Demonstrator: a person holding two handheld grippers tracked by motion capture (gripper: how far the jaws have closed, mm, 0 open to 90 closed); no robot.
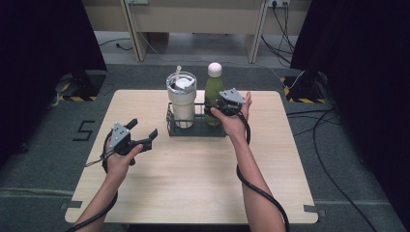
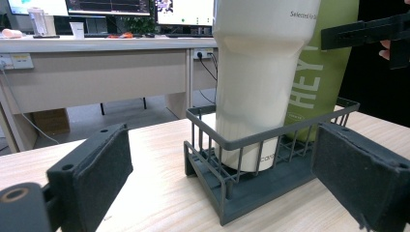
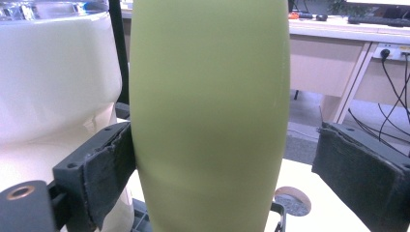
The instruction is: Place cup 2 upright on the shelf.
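The green bottle [image 1: 213, 94] stands upright in the dark wire rack [image 1: 196, 129] at the far middle of the worktop [image 1: 193, 183], just beside a cream tumbler [image 1: 182, 101]. The right gripper [image 1: 223, 104] has its jaws spread around the bottle, one pad against its side, the other clear. The left gripper [image 1: 143, 133] hovers left of the rack, jaws spread, holding nothing.

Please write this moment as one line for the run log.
right gripper: open around green bottle | left gripper: open, apart | bottle, tumbler: in rack
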